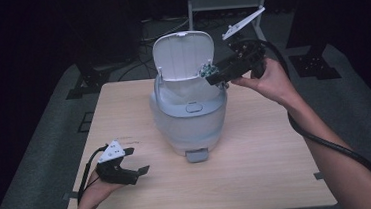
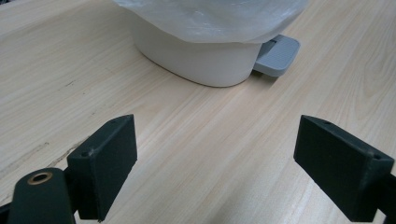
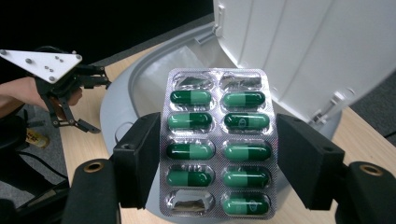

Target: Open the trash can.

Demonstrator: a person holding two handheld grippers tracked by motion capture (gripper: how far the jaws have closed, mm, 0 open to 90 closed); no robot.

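Note:
A white pedal bin (image 1: 189,119) stands mid-table with its lid (image 1: 183,54) raised and a clear liner inside. My right gripper (image 1: 214,74) hovers over the bin's right rim, shut on a blister pack of green capsules (image 3: 218,144) (image 1: 206,71); some pockets are empty. The bin's open mouth (image 3: 154,79) lies just behind the pack. My left gripper (image 1: 128,164) rests open near the table's front left, jaws wide apart with bare wood between them (image 2: 215,163). The bin's base (image 2: 196,60) and grey pedal (image 2: 278,56) sit ahead of it.
The wooden table (image 1: 259,179) has free room in front and to both sides of the bin. Beyond its far edge are dark floor, cables and a metal stand (image 1: 225,3). The person's left hand and gripper (image 3: 60,84) appear far off in the right gripper view.

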